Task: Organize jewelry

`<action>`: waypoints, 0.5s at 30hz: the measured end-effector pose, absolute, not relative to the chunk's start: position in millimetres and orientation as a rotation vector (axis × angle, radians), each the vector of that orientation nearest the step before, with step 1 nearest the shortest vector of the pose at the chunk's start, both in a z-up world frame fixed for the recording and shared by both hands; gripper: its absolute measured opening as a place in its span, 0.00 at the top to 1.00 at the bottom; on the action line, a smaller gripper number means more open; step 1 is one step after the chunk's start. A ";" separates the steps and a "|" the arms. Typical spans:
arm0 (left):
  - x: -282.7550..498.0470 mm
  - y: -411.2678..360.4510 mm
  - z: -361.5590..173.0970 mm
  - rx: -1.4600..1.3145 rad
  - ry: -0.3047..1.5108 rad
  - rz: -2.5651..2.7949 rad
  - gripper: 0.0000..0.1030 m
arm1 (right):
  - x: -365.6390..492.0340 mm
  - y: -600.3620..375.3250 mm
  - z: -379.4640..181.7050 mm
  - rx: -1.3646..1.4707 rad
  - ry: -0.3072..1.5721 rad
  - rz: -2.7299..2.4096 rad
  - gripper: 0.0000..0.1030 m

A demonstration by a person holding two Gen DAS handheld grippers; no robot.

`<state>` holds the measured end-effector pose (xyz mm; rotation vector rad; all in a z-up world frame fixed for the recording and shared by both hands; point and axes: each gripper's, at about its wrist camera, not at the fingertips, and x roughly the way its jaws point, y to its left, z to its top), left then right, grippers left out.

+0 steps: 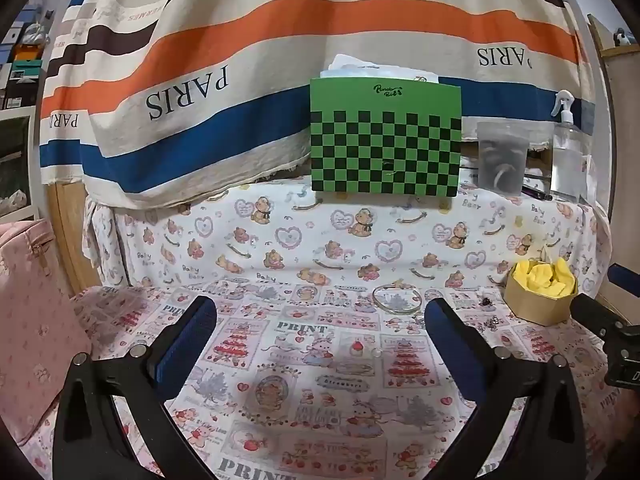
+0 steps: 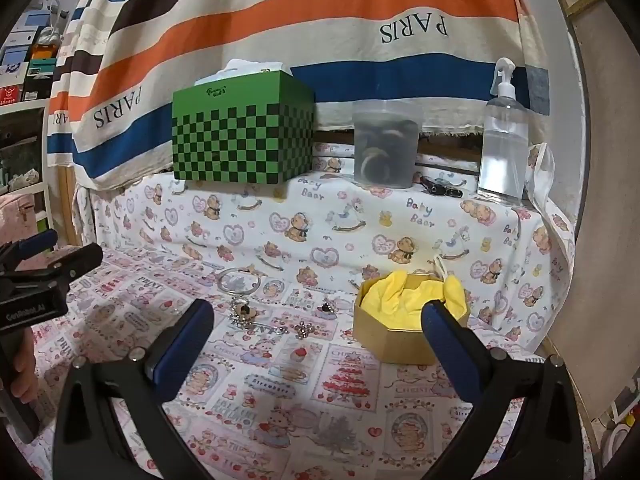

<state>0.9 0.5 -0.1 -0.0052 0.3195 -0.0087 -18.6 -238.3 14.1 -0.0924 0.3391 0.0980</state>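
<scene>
A gold octagonal box (image 2: pixel 394 338) lined with yellow cloth (image 2: pixel 404 294) stands on the patterned tablecloth; it also shows in the left wrist view (image 1: pixel 536 304). A silver bangle (image 2: pixel 239 280) lies left of it, also in the left wrist view (image 1: pixel 397 300). Small jewelry pieces lie between them: a brooch (image 2: pixel 243 313), a dark ring (image 2: pixel 327 308) and a sparkly earring (image 2: pixel 305 329). My right gripper (image 2: pixel 318 332) is open and empty, just short of the jewelry. My left gripper (image 1: pixel 320 328) is open and empty, left of the bangle.
A green checkered tissue box (image 2: pixel 244 136), a clear tub (image 2: pixel 386 146) and a spray bottle (image 2: pixel 504 140) stand on the raised shelf behind. A pink bag (image 1: pixel 32 320) sits at the far left. A striped cloth hangs behind.
</scene>
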 end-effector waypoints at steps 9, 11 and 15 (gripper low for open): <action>0.0 2.5 -3.8 0.014 0.309 -0.020 0.00 | -16.8 -239.7 12.8 -0.086 0.341 0.100 0.00; 0.1 2.4 -4.3 0.013 0.306 -0.024 0.00 | -14.9 -239.7 13.5 -0.087 0.348 0.103 0.00; 0.0 -1.2 0.1 0.009 0.312 -0.015 0.00 | -15.8 -237.8 13.7 -0.082 0.353 0.100 0.00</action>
